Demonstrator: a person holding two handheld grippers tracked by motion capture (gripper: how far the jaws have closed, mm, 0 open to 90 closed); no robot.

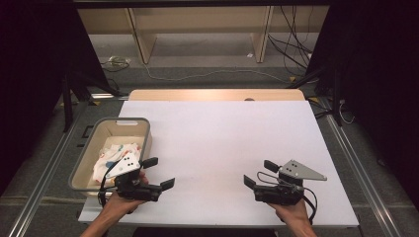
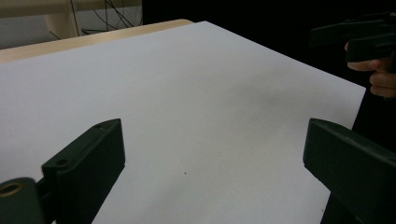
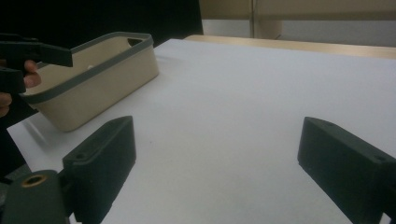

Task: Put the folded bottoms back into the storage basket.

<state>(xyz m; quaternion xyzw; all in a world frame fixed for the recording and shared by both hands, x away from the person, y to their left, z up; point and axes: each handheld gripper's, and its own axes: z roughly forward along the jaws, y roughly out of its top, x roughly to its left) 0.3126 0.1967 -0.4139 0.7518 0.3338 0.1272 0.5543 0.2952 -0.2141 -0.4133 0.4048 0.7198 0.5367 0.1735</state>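
Left tool (image 1: 159, 173): held low at the near left edge of the worktop (image 1: 217, 143), jaws spread wide with nothing between them; its own view looks across bare white surface.
Right tool (image 1: 256, 174): near right edge, jaws likewise standing apart and empty, pointing inward toward the left tool.
Cloth (image 1: 114, 157): a white piece with coloured spots, lying crumpled inside the bin (image 1: 142, 129), just behind and to the left of the left tool.
Bin: beige with a grey rim, at the worktop's left edge, its long axis running from near to far.
Key relation: the cloth lies just beside the left tool and well apart from the right one, so the left hand is much the nearer; I judge a reach would have to turn back and to the left, over the bin's rim.
High view: shows the cloth down in the bin and both tools at once.
Right gripper view: shows the bin's outer wall (image 3: 100, 88) from the side, with its contents hidden by the wall.
Left gripper view: faces away from the bin, with the right tool (image 2: 355, 37) at the far right.
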